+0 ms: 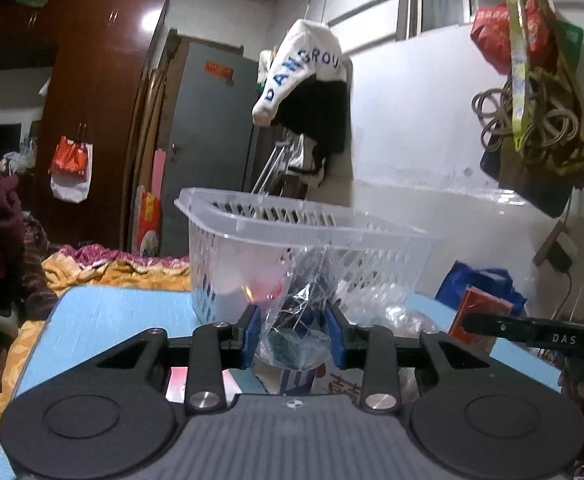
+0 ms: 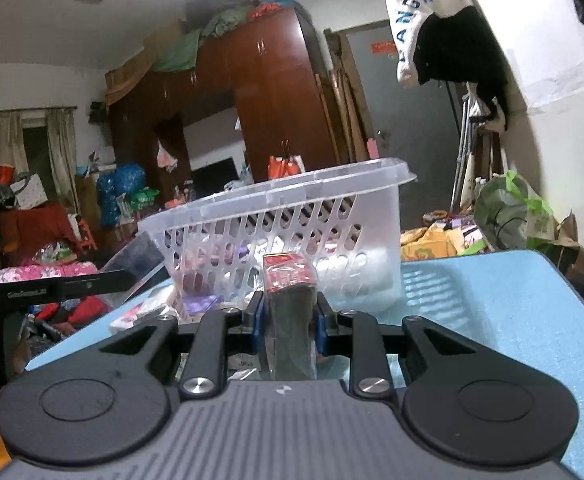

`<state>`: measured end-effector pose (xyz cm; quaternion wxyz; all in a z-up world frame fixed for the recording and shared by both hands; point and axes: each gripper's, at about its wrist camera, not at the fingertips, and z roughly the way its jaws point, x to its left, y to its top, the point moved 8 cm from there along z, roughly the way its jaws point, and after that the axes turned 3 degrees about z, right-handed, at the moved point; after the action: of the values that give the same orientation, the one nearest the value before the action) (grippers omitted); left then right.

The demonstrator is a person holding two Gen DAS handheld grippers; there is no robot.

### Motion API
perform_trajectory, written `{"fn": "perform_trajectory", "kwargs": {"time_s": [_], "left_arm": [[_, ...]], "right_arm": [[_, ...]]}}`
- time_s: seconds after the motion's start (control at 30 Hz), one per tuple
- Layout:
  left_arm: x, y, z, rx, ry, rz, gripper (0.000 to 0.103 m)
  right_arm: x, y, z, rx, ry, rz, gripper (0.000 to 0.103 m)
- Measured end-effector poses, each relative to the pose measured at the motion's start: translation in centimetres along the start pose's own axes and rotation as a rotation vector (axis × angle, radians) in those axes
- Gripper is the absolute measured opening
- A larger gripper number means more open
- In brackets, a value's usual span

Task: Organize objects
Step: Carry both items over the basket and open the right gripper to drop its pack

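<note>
The left gripper point(image 1: 294, 334) holds a clear plastic bag point(image 1: 298, 320) with dark contents between its blue fingers point(image 1: 251, 330); the fingers stand partly closed, pressing the bag from both sides, and the bag rises crumpled above them. Directly ahead of this gripper stands a translucent slotted basket point(image 1: 292, 236) on the light blue worktop point(image 1: 103, 320). Reddish items show dimly through the basket wall; what they are cannot be told. In the left wrist view, a red box point(image 1: 478, 314) lies to the right of the basket with a blue bag point(image 1: 480, 282) behind it, and printed packaging point(image 1: 298, 380) lies on the worktop beneath the fingers. The right gripper point(image 2: 289, 320) holds a narrow box point(image 2: 289, 304), red on its upper part and dark below, wrapped in clear film; the fingers are closed against its two sides and the box stands upright between them. In the right wrist view the basket point(image 2: 275, 216) sits just beyond the held box, and small packets point(image 2: 139, 314) lie on the worktop point(image 2: 492, 300) to its left. A white garment point(image 1: 300, 72) with blue lettering hangs above.
</note>
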<state>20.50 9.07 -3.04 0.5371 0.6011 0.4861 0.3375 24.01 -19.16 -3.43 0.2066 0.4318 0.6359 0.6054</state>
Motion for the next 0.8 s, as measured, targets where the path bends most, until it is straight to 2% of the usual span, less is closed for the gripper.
{"fn": "perform_trajectory", "kwargs": {"time_s": [0.17,0.33,0.47,0.6,0.73,0.8], "left_arm": [[0.1,0.4,-0.4,-0.034,-0.011,-0.004,0.039],[0.2,0.8,-0.7,-0.055,-0.012,-0.018,0.039],[0.3,1.2,-1.0,-0.070,-0.031,-0.046,0.039],[0.0,2.6,-1.5,-0.094,-0.076,-0.097,0.039],[-1.3,6.8,-1.4,-0.165,-0.038,-0.088,0.039],[-2.0,8.7,0.2,-0.143,-0.015,-0.064,0.039]], "right_arm": [[0.0,0.2,-0.7,-0.052,-0.012,-0.008,0.027],[0.0,0.2,-0.7,-0.048,-0.014,0.000,0.027],[0.0,1.3,-1.5,-0.054,0.020,0.036,0.027],[1.1,4.3,-2.8,-0.087,0.034,-0.001,0.027],[2.7,8.9,-1.2,-0.087,0.057,-0.067,0.027],[3.5,11.2,0.8,-0.071,0.062,-0.101,0.027]]}}
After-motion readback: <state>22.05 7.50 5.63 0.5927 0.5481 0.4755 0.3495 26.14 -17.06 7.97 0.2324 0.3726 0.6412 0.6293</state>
